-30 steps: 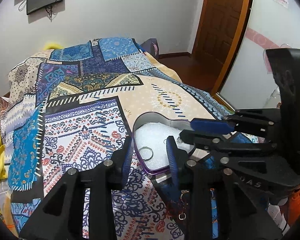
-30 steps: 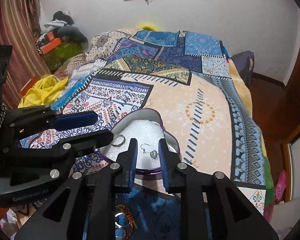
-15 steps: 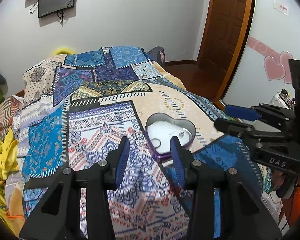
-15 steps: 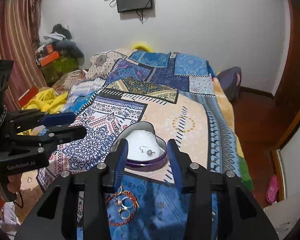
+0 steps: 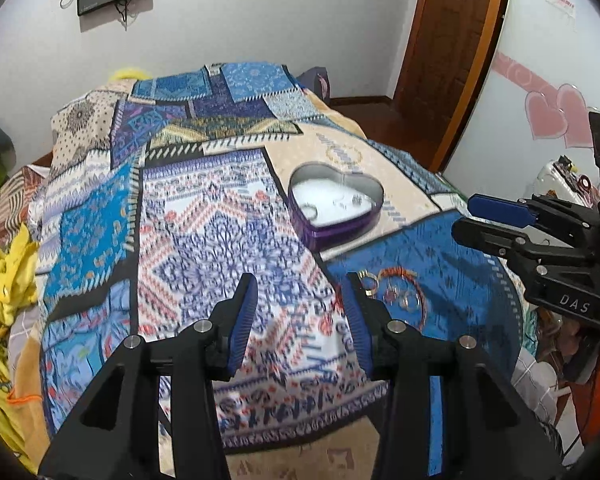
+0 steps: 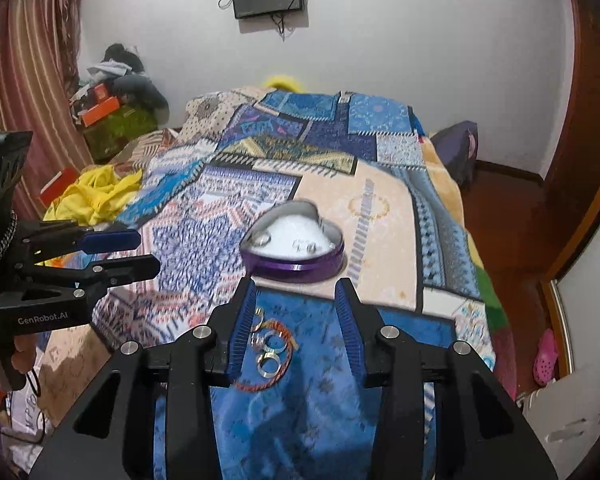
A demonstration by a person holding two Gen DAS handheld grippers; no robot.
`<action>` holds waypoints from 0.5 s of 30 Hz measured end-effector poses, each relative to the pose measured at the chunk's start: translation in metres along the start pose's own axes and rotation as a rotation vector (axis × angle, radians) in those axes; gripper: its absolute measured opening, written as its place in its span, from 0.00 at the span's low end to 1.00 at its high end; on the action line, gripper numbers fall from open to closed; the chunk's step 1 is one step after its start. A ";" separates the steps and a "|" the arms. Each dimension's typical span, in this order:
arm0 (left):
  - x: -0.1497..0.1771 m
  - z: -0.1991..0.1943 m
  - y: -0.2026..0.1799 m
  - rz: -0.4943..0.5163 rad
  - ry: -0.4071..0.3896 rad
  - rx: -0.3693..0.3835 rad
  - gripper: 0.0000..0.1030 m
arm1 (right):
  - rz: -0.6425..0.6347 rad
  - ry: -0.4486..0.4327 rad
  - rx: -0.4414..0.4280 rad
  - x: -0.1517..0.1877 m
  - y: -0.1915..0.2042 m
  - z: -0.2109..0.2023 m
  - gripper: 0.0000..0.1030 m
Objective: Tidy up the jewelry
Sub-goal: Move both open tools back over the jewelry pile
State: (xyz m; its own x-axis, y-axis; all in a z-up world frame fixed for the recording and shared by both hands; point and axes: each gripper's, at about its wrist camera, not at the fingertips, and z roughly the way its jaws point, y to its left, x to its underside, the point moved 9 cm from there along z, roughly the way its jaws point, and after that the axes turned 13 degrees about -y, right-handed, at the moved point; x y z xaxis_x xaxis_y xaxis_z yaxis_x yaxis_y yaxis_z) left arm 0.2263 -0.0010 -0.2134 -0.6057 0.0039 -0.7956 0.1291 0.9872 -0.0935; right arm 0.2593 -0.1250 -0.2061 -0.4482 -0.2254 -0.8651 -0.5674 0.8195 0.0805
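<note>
The loose jewelry [image 6: 269, 354], a small heap of rings inside a red-orange cord loop, lies on the blue patch of the bed [image 6: 380, 208], near its front edge. Just beyond it, at 12 o'clock from the heap, sits the heart tin [image 6: 296, 266], already holding a ring at its left and an earring near the middle on white padding. In the right wrist view the heap sits low between the fingers, close to the left one, so the right tool [image 6: 296, 320] is the nearer; I judge it need only dip forward and down to reach it. The cord loop's long axis runs roughly 1 to 7 o'clock there. For the left tool [image 5: 302, 320] the heap [image 5: 396, 294] lies at 2 o'clock, outside its right finger. Both tools stand partly open and empty, their jaws having just been opening, and both are angled downward at the bed.
</note>
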 end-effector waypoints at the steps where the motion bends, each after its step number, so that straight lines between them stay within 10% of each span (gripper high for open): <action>1: 0.004 -0.001 -0.001 -0.004 0.006 0.004 0.42 | 0.004 0.009 -0.006 0.005 0.002 0.001 0.36; 15: 0.048 0.003 0.001 -0.108 0.065 0.030 0.42 | 0.039 0.112 -0.094 0.048 0.027 0.028 0.36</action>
State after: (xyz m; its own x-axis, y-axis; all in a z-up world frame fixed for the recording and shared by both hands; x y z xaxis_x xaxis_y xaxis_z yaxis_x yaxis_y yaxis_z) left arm 0.2001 -0.0002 -0.2534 -0.6672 -0.0912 -0.7392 0.0826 0.9773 -0.1951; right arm 0.2422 -0.0991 -0.2595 -0.5423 -0.2565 -0.8001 -0.6082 0.7768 0.1633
